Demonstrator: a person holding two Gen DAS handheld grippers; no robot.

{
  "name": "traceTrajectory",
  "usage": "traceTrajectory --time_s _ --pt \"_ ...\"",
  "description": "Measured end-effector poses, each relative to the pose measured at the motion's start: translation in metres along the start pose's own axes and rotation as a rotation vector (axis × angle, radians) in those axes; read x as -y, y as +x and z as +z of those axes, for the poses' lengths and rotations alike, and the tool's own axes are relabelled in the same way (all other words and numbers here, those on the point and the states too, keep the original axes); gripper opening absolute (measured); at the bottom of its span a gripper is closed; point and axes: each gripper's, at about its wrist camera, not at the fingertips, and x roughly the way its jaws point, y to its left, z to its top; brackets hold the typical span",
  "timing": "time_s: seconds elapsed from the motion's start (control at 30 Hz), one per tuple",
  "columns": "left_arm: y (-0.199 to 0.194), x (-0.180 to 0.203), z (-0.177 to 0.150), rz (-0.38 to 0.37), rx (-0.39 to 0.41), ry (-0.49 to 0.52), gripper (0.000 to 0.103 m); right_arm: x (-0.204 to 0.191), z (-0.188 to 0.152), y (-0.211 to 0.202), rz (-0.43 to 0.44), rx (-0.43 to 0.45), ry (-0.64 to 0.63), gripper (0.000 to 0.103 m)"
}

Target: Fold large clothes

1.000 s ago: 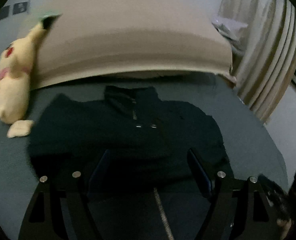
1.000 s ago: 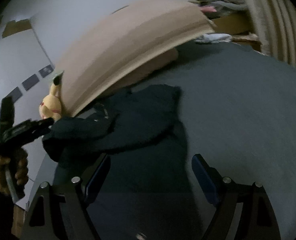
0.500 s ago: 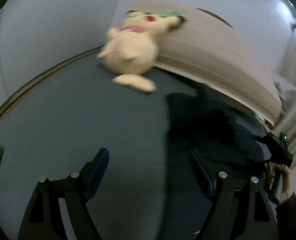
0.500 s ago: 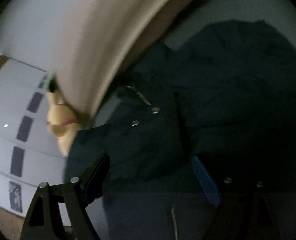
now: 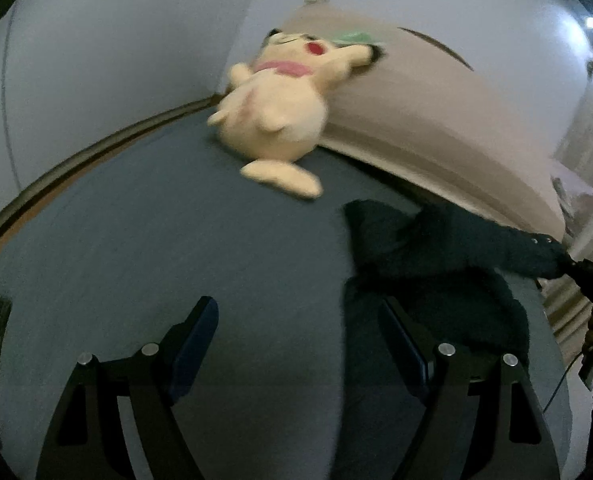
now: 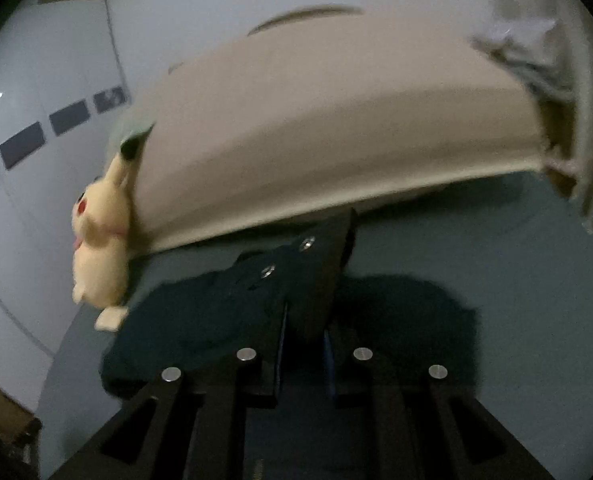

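Observation:
A dark zip-up jacket (image 5: pixel 436 264) lies on the blue-grey bed (image 5: pixel 176 248), close to the beige headboard. My left gripper (image 5: pixel 300 320) hangs open above the sheet, holding nothing; its right finger sits over the jacket's left edge. In the right wrist view my right gripper (image 6: pixel 304 328) has its jaws closing, and a fold of the jacket (image 6: pixel 200 320) near the snap buttons is pinched between the pads. That fold is drawn up off the bed. At the far right of the left wrist view, the right gripper (image 5: pixel 588 276) pulls a stretched part of the jacket.
A cream plush toy (image 5: pixel 276 120) leans against the beige headboard (image 5: pixel 436 112) at the bed's far left corner. A white wall borders the bed's left edge. Curtains (image 6: pixel 592 80) and a pile of cloth stand at the far right.
My left gripper swung left from over the jacket to the sheet beside it, still open. My right gripper moved in over the jacket, closed on a fold and rose with it.

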Motion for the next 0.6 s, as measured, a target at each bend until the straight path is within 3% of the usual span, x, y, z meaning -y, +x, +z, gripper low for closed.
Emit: traceTrajectory --time_s 0.1,0.27,0.37,0.5,0.6 --pt "0.012 0.028 0.013 -0.014 0.003 0.048 0.082 0.030 -0.022 0.005 -0.049 -0.031 -0.011 0.016" --pt "0.052 0.097 0.032 -0.033 -0.009 0.164 0.082 0.073 -0.083 0.056 -0.123 -0.195 0.031 0.016" --pt "0.085 0.145 0.035 0.030 0.005 0.287 0.082 0.082 -0.107 0.069 -0.122 -0.236 0.039 0.016" --pt "0.124 0.177 0.025 0.131 0.002 0.374 0.082 0.087 -0.113 0.075 -0.111 -0.240 0.052 0.016" --pt "0.165 0.183 0.006 0.223 -0.097 0.431 0.082 0.091 -0.110 0.088 -0.113 -0.252 0.047 0.016"
